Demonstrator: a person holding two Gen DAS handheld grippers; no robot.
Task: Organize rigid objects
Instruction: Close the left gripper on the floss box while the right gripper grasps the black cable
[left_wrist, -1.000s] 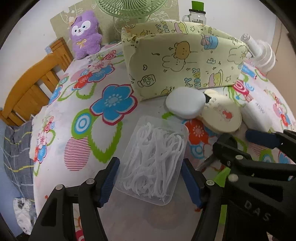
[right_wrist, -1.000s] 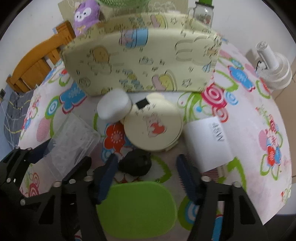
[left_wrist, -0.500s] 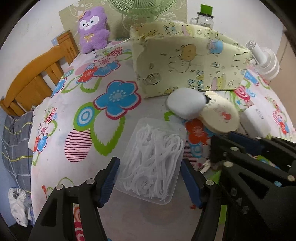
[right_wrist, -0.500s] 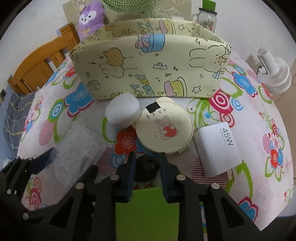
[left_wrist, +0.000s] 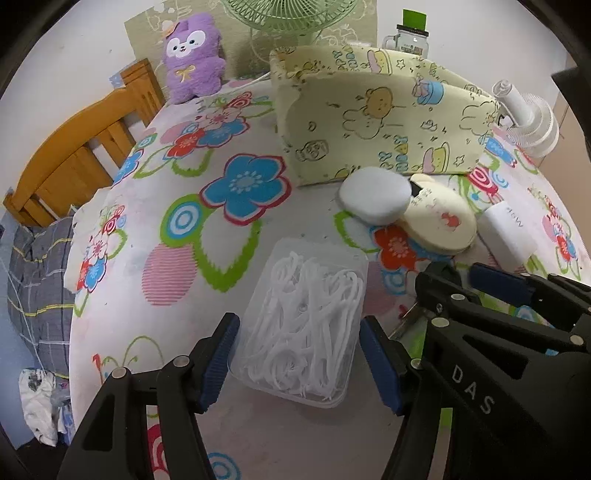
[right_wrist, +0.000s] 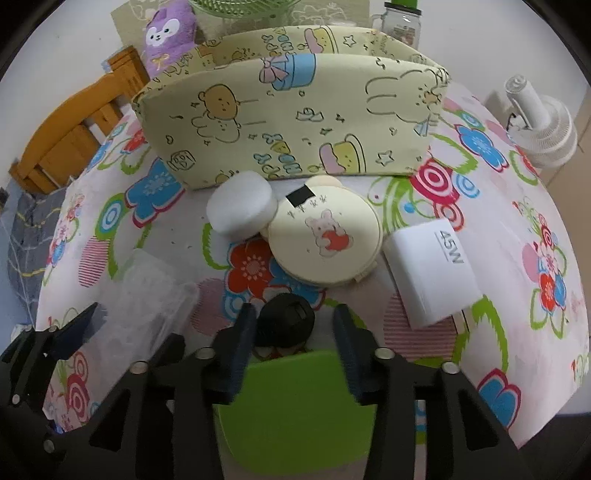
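Right gripper (right_wrist: 291, 339), pressed together half a second ago, is opening again around the black object (right_wrist: 286, 320).
Left to right in the right wrist view: floss box (right_wrist: 155, 291) at lower left, black object at centre touching the left pad only, charger (right_wrist: 430, 273) at right. In the left wrist view, left gripper (left_wrist: 299, 354) fingers stand spread, flanking the floss box at lower centre, apparently not gripping it.

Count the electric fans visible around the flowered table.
2. A green mesh-guard fan stands behind the yellow cartoon-print fabric bin; a small white fan sits off the table's far right edge. Others may be hidden behind the bin.
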